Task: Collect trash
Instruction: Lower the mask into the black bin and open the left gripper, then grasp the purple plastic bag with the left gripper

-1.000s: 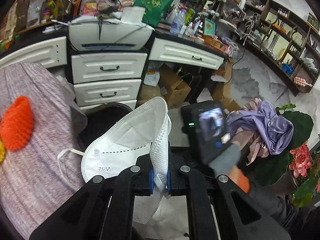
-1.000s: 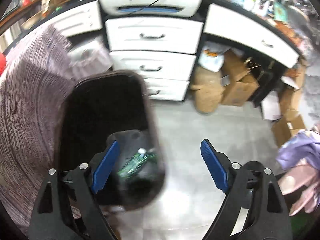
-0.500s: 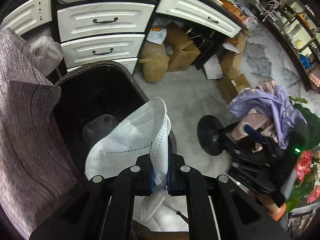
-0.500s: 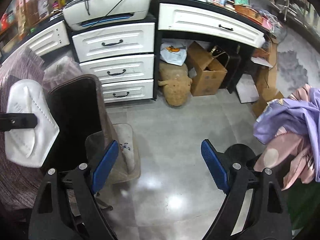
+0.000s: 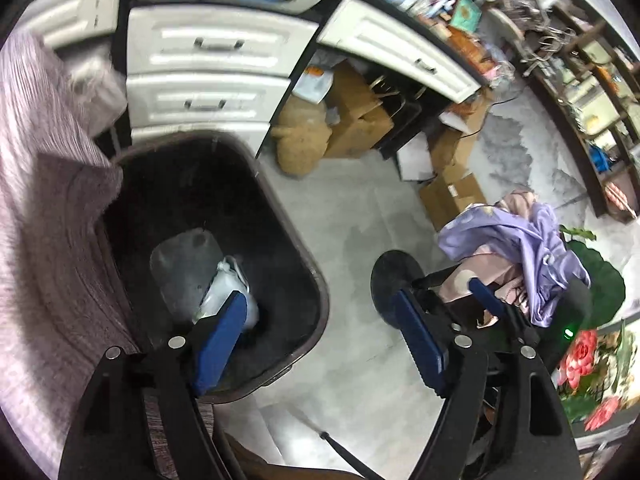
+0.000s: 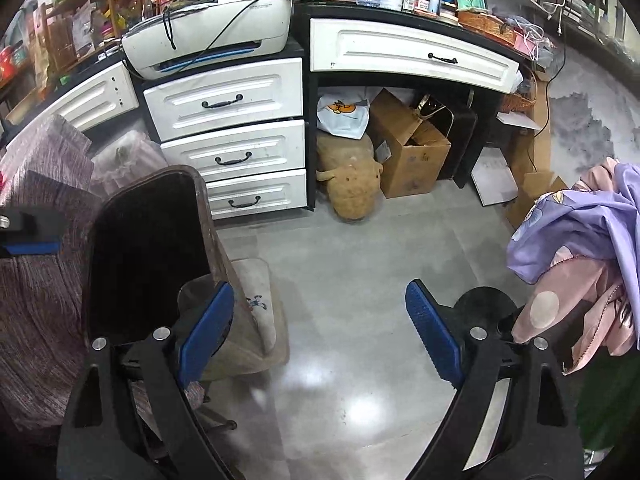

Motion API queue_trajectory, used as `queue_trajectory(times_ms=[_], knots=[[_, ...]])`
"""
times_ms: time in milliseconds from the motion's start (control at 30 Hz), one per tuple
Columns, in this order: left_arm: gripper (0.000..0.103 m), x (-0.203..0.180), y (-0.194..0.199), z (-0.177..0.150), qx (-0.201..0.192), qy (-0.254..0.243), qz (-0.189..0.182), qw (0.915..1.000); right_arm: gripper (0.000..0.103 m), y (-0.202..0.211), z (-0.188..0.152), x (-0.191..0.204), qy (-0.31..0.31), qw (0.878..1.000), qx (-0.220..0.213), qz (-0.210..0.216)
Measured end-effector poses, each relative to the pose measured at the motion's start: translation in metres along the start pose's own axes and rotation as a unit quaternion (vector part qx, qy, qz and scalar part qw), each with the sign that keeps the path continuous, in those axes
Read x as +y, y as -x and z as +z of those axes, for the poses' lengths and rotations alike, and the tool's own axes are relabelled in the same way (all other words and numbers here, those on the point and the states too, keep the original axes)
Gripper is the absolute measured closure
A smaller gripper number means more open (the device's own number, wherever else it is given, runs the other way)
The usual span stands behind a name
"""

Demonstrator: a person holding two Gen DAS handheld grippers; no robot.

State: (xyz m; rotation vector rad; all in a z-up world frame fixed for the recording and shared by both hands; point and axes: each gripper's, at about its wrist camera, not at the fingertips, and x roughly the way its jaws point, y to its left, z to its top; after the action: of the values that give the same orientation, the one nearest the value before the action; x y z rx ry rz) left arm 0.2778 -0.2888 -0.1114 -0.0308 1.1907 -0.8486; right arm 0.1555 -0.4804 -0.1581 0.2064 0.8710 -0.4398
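A white N95 mask [image 5: 224, 292] lies loose inside the dark waste bin [image 5: 308, 268], beside a greyish bag at the bottom. My left gripper [image 5: 318, 300] hangs over the bin's right rim, pointing steeply down. Its jaws are opening and nothing is between the blue pads. In the right wrist view the same bin [image 6: 204, 208] stands at the left. My right gripper [image 6: 320, 288] is over the grey floor beside it, jaws wide and still opening, with nothing between them. One of the left gripper's fingers [image 6: 30, 226] pokes in at the left edge.
White drawers [image 6: 228, 152] with a printer [image 6: 208, 40] on top stand behind the bin. Cardboard boxes [image 6: 408, 152] and a brown sack [image 6: 352, 188] sit under the desk. A purple cloth pile [image 6: 580, 232] is at the right, striped fabric [image 5: 44, 220] at the left, a beige cushion [image 6: 256, 320] by the bin.
The left jaws were shut on the mask and now stand apart; the mask has dropped into the bin. The left gripper sank toward the bin. The right gripper swung away from the bin.
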Motion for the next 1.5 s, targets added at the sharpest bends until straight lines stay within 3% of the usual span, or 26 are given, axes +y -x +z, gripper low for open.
queue_trajectory(times_ms=[133,267,633,800,900,1033,1167,1233,1300,1500], knots=[[0.017,-0.017,0.031,-0.012,-0.047,-0.044,0.016,0.9978,0.016,0.008,0.003,0.007,0.010,1.000,-0.007,0.008],[0.015,-0.026,0.061,-0.030,-0.091,-0.067,0.031,0.9931,0.015,0.015,0.006,0.019,0.020,0.999,-0.010,0.028],[0.007,-0.007,0.140,-0.073,-0.181,-0.084,0.106,0.9741,0.015,0.051,0.019,0.080,0.085,0.991,-0.038,0.092],[0.007,0.027,0.171,-0.093,-0.211,-0.025,0.139,0.9672,0.015,0.069,0.024,0.120,0.121,0.983,-0.051,0.130],[0.007,0.055,0.194,-0.105,-0.234,0.019,0.159,0.9590,0.015,0.080,0.025,0.142,0.139,0.977,-0.059,0.150],[0.007,0.092,0.232,-0.125,-0.278,0.087,0.206,0.9341,0.015,0.095,0.023,0.174,0.172,0.968,-0.071,0.169],[0.007,0.130,0.269,-0.148,-0.319,0.153,0.265,0.8970,0.015,0.104,0.021,0.201,0.198,0.959,-0.076,0.187],[0.008,0.145,0.277,-0.155,-0.319,0.177,0.289,0.8852,0.015,0.109,0.021,0.214,0.208,0.955,-0.080,0.195],[0.009,0.167,0.282,-0.160,-0.310,0.214,0.286,0.8809,0.015,0.113,0.021,0.223,0.213,0.952,-0.083,0.203],[0.023,0.216,0.281,-0.169,-0.283,0.279,0.246,0.8842,0.015,0.121,0.019,0.244,0.224,0.946,-0.087,0.219]])
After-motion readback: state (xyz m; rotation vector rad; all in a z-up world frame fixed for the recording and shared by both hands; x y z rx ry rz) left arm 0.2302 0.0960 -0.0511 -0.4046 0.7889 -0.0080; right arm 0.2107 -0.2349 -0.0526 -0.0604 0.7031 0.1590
